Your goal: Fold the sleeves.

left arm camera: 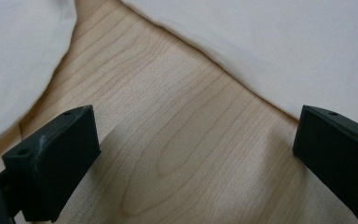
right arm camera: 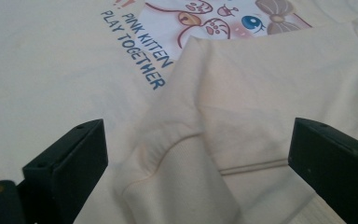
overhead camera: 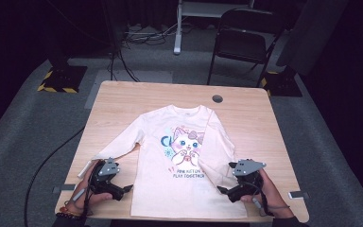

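Both tools stood released: left tool (overhead camera: 128,188) beside the shirt (overhead camera: 170,189) hem (bare worktop (left arm camera: 177,154) beneath), right tool (overhead camera: 220,190) over the folded cuff (right arm camera: 168,186).

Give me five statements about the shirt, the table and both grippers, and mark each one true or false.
1. The shirt lies front up on the table. True.
2. The left gripper is shut on a sleeve. False: its jaws are open over bare wood.
3. The right gripper is open over the folded sleeve cuff. True.
4. The shirt's print shows a dog. False: it shows a kitten.
5. A chair stands beyond the table. True.
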